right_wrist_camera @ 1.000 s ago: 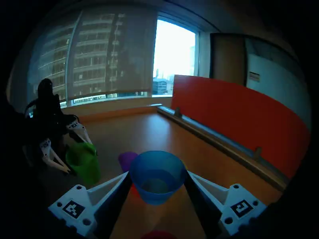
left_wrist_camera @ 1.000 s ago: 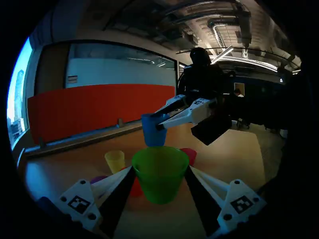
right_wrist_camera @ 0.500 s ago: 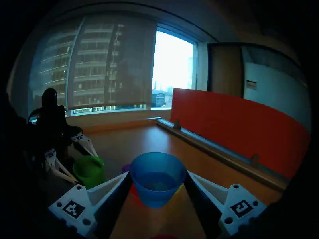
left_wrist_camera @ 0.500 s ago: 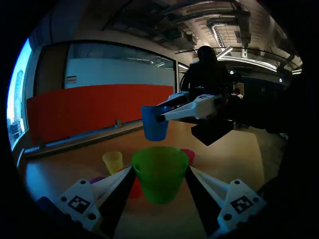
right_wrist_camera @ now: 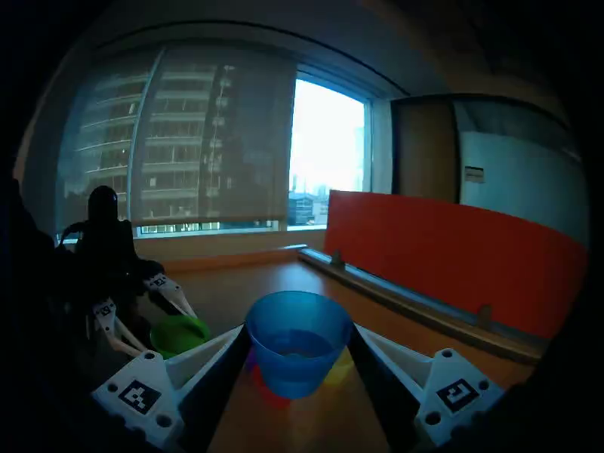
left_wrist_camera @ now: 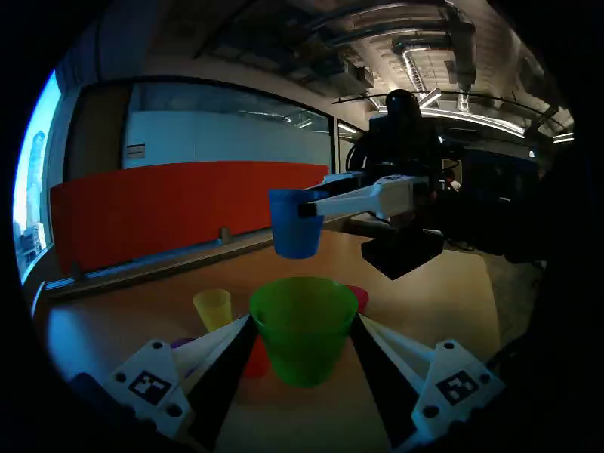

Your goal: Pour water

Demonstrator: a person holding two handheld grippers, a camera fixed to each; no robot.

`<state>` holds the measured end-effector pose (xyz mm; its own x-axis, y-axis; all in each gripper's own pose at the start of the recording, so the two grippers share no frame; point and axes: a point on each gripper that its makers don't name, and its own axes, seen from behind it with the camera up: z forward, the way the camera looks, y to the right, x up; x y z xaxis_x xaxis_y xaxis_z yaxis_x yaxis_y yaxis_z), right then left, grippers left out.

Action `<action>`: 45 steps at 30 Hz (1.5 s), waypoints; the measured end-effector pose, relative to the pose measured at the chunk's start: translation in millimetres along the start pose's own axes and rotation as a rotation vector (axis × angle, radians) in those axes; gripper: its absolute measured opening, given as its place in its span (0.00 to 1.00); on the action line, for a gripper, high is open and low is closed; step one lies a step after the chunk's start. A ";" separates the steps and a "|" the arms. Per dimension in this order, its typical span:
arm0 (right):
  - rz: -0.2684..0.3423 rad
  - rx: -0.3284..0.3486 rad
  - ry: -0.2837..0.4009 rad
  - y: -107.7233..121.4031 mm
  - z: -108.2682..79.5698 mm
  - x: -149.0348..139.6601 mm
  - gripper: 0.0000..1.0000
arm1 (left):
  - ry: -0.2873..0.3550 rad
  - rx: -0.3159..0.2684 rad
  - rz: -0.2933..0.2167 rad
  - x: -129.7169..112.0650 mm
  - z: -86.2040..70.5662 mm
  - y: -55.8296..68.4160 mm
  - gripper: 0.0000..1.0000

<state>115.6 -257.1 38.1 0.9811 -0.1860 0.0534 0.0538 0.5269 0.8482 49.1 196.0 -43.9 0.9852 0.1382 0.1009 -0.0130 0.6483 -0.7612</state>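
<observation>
Wooden tabletop below: left gripper clamps a translucent green plastic cup; right gripper grips a blue plastic cup of water, higher, beyond.

A yellow cup stands on the wooden table before a red partition.

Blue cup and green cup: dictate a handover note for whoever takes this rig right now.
Left tongs: shut on the green cup, upright, low near the table.
Right tongs: shut on the blue cup, upright, raised higher than the green cup and beyond it; it seems to hold water.
Done: both cups gripped, blue one lifted.
Left: bring the blue cup over the green one, tilt, pour. Probably mind the yellow cup on the table.
</observation>
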 end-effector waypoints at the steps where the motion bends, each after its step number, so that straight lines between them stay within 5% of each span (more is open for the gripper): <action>1: 0.001 0.000 0.005 -0.4 0.8 1.0 0.91 | 0.000 -0.001 0.000 0.1 0.1 0.1 0.85; 19: 0.061 0.003 0.085 -5.4 7.3 14.8 0.91 | 0.009 0.000 -0.006 1.8 1.2 -2.3 0.85; 45: -0.027 0.000 0.095 -8.9 6.2 23.5 0.91 | 0.028 0.005 -0.026 7.1 3.1 -6.0 0.85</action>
<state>137.0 -271.3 35.1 0.9925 -0.1208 -0.0198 0.0806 0.5230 0.8485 55.7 195.5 -36.6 0.9896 0.1009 0.1025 0.0114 0.6553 -0.7553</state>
